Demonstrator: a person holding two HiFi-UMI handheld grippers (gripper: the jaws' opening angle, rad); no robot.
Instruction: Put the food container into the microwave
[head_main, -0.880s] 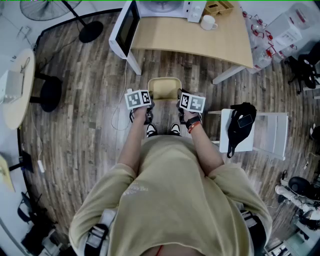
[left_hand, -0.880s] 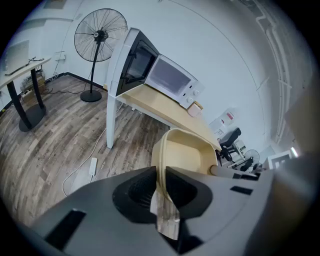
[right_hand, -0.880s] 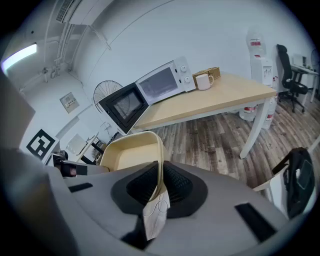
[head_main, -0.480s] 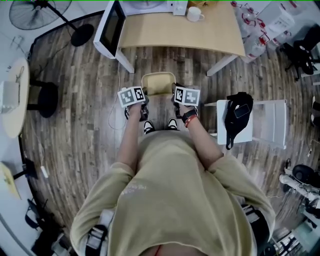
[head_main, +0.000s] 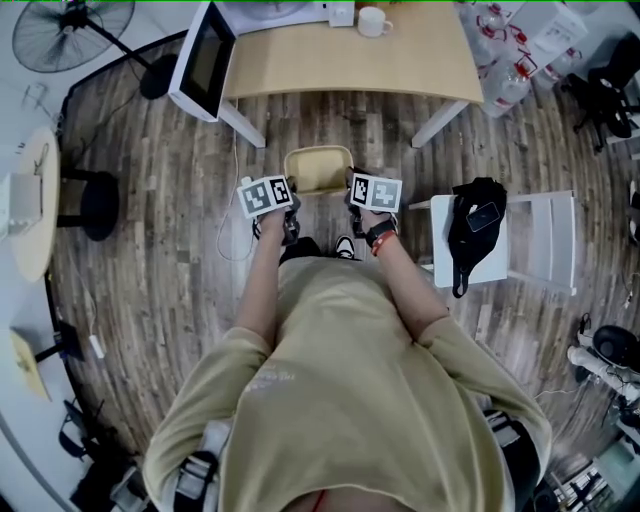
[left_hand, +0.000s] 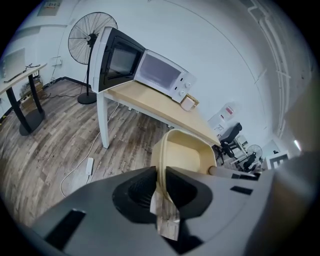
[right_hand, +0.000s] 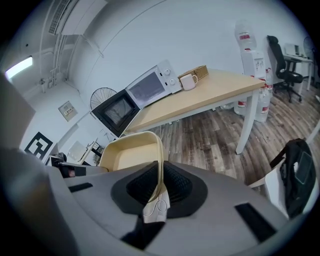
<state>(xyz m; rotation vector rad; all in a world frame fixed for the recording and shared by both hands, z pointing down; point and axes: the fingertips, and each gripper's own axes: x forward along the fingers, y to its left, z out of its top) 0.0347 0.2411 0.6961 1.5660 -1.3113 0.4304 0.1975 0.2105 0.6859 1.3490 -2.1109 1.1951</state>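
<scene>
Since earlier frame: microwave (head_main: 205, 62) and tabletop (head_main: 340, 65) sit further left in my head view. Food container (head_main: 318, 168) still carried before me above floor (head_main: 180, 250), short of tabletop. Left tongs (left_hand: 161, 186) pinch its left rim, right tongs (right_hand: 160, 184) pinch its right rim. Container open side up, level, far end toward tabletop. Long axis unclear to me.

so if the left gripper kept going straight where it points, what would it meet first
Beyond the food container that the left gripper holds, probably the table's front edge, near the open microwave; depth is unclear, so it might pass just underneath.
</scene>
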